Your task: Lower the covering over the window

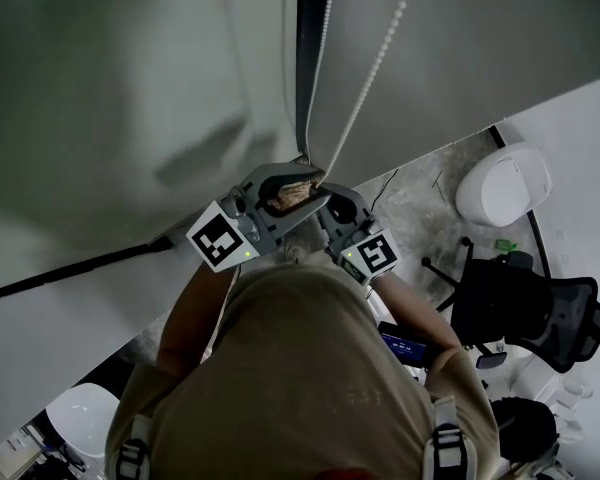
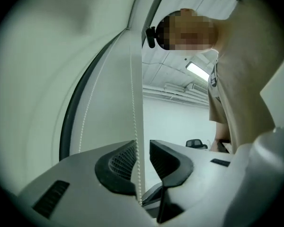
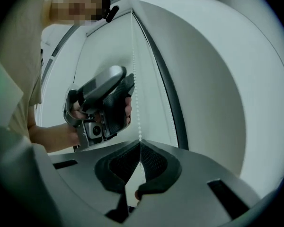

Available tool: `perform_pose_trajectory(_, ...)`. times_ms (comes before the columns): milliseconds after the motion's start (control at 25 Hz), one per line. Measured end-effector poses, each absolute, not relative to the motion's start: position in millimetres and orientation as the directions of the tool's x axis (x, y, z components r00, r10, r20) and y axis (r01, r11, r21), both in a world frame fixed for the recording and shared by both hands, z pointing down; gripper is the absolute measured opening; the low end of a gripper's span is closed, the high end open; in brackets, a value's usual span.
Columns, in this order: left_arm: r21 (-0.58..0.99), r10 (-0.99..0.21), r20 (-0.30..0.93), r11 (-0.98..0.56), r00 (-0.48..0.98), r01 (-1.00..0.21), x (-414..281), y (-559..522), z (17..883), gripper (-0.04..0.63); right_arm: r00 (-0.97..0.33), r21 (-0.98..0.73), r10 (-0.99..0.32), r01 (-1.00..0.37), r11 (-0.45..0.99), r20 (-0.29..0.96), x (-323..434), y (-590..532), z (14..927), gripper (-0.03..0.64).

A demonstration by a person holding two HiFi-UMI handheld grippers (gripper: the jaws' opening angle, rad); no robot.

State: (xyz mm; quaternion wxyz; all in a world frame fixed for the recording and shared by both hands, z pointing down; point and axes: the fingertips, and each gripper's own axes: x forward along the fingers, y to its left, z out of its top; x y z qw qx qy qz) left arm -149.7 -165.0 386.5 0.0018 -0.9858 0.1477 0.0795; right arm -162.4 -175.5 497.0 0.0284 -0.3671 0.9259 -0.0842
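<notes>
While the right gripper (image 3: 140,144) pinches the bead chain (image 3: 134,79) tight at lower centre, we read it as the pulling hand. The left gripper (image 2: 142,146) stands parted, chain loose between its jaws, free to regrip. The covering (image 1: 460,38) fills the head view's upper right.

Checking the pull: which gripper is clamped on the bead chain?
The right gripper: its jaws meet on the bead chain. The left gripper holds its jaws apart, the chain passing between them.

Black office chair (image 1: 528,313) on mottled floor (image 1: 420,203)
</notes>
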Motion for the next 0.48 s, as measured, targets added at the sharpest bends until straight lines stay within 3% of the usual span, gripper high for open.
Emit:
perform_pose_trajectory(80,0.009,-0.327,-0.112,-0.945,0.938,-0.328,-145.9,-172.4,399.5,0.019,-0.736,-0.179,-0.676,-0.671,0.720,0.039,-156.3,-175.3,502.2,0.009)
perform_pose_trajectory(200,-0.038,-0.351,-0.011,-0.935,0.936,-0.351,-144.8,-169.0,434.3,0.015,-0.749,-0.184,-0.653,-0.661,0.727,0.111,-152.0,-170.0,515.2,0.009)
perform_pose_trajectory(320,0.124,-0.341,-0.128,-0.937,0.932,-0.326,-160.4,-158.5,433.0,0.016,-0.758,-0.179,-0.644,-0.651,0.738,0.100,-160.4,-168.3,511.9,0.009)
perform_pose_trajectory(440,0.130,-0.332,-0.169,-0.941,0.928,-0.313,-156.2,-162.9,427.7,0.149,-0.766,-0.177,-0.641,-0.637,0.751,0.038,-162.6,-170.3,506.7,0.009)
perform_pose_trajectory(480,0.119,-0.332,-0.168,-0.942,0.928,-0.315,-151.1,-165.2,425.3,0.153,-0.770,-0.177,-0.637,-0.632,0.754,0.036,-162.5,-169.8,507.8,0.009)
